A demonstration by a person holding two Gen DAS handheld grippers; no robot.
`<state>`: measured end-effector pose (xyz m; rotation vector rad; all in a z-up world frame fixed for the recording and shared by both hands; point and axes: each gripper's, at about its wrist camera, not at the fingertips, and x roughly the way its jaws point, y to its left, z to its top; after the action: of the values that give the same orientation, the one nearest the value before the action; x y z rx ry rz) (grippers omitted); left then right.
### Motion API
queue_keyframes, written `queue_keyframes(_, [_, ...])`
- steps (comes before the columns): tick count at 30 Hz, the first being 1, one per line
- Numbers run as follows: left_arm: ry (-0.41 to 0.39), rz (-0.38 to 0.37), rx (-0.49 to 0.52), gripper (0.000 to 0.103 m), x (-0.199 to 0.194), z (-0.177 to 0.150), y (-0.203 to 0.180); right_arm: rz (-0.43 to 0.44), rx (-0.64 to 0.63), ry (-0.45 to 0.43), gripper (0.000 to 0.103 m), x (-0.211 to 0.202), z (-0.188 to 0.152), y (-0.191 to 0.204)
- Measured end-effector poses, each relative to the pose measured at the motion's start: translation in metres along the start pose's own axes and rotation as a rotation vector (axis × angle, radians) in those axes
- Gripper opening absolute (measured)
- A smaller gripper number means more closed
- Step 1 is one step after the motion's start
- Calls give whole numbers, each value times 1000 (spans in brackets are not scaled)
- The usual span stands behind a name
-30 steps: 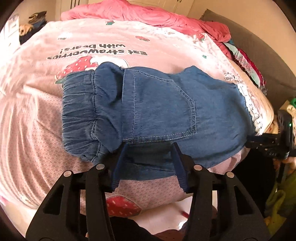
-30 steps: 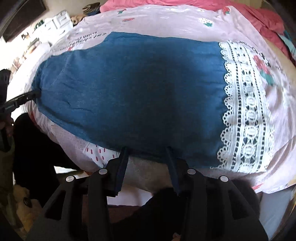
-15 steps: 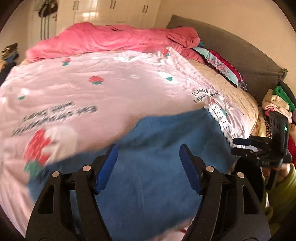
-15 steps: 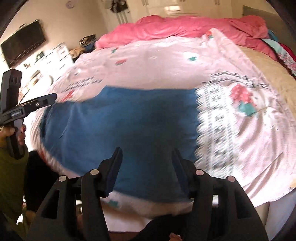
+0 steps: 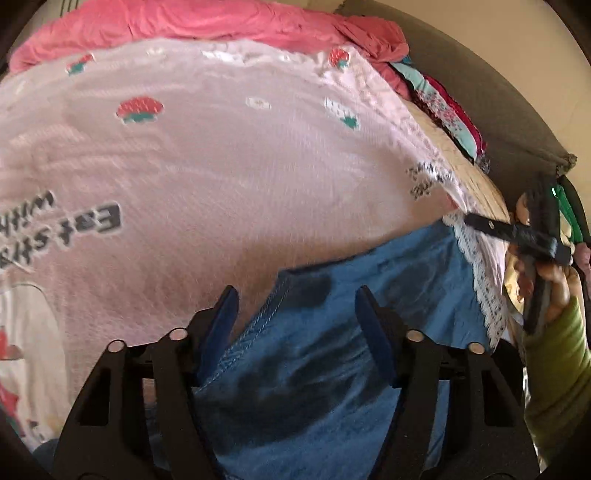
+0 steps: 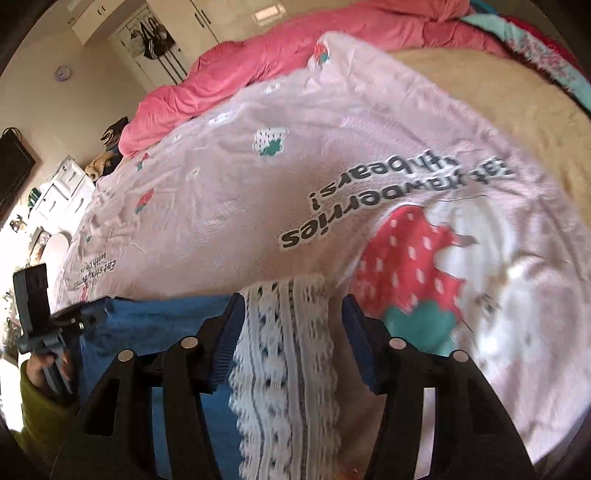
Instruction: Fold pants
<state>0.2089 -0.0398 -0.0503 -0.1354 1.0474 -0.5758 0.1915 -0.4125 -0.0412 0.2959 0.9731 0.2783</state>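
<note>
On a bed spread with a pink strawberry-print blanket point(image 5: 229, 192), blue denim pants point(image 5: 332, 369) lie at the near edge, both the left gripper point(image 5: 295, 317) and right gripper point(image 6: 291, 328) parted above them, jaws just narrowing, pinching nothing.

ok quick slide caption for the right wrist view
Right gripper open over the white lace hem of blue pants on a pink strawberry blanket.

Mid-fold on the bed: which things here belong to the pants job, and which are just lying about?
Job: denim pants, their lace hem, left gripper, right gripper.

Lying about: pink strawberry blanket, red-pink duvet, patterned clothes pile.
</note>
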Motion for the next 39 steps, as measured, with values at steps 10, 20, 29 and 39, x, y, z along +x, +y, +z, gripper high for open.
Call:
queue_keyframes(10, [10,-61,44,37,3,-2,-12,7,-79,2,31,15,-10,9])
queue_keyframes(20, [-2,-48,46,24,10,-2,-20,22,-84,23,31,23,-18,7])
queue_keyframes(29, [-163,78,140,5,-27,1,-42,27,-190,-82,17,-10,-26,30])
queue_keyframes(39, [-98,144,93,5,17,11,-13,-114,-296,-10,17,29,2,43])
